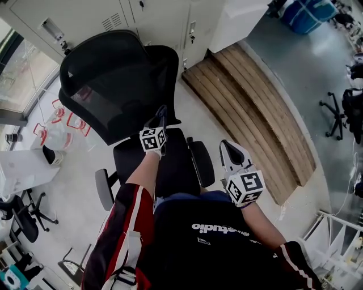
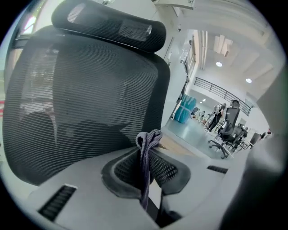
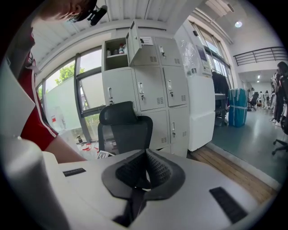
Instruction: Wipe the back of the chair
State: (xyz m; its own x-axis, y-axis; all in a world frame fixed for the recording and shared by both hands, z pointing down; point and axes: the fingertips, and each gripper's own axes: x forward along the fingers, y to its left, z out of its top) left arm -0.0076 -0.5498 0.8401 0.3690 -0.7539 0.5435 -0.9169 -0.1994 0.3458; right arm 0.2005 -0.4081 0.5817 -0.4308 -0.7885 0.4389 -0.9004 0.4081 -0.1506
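A black mesh office chair stands before me, its backrest (image 1: 113,85) facing me and its seat (image 1: 170,164) below my arms. My left gripper (image 1: 160,116) is held just in front of the lower right part of the backrest. It is shut on a small grey-purple cloth (image 2: 148,139), which sticks up between the jaws of the left gripper (image 2: 146,157). The mesh backrest (image 2: 81,99) and the headrest (image 2: 108,22) fill the left gripper view. My right gripper (image 1: 229,152) hovers beside the seat's right armrest. This right gripper (image 3: 145,157) is shut with nothing in it, and the chair (image 3: 123,132) shows beyond it.
Grey lockers (image 1: 142,17) stand behind the chair. A wooden plank platform (image 1: 255,107) runs along the right. A white desk (image 1: 22,170) and another black chair (image 1: 22,218) are at the left, and more chairs (image 1: 340,113) at the far right.
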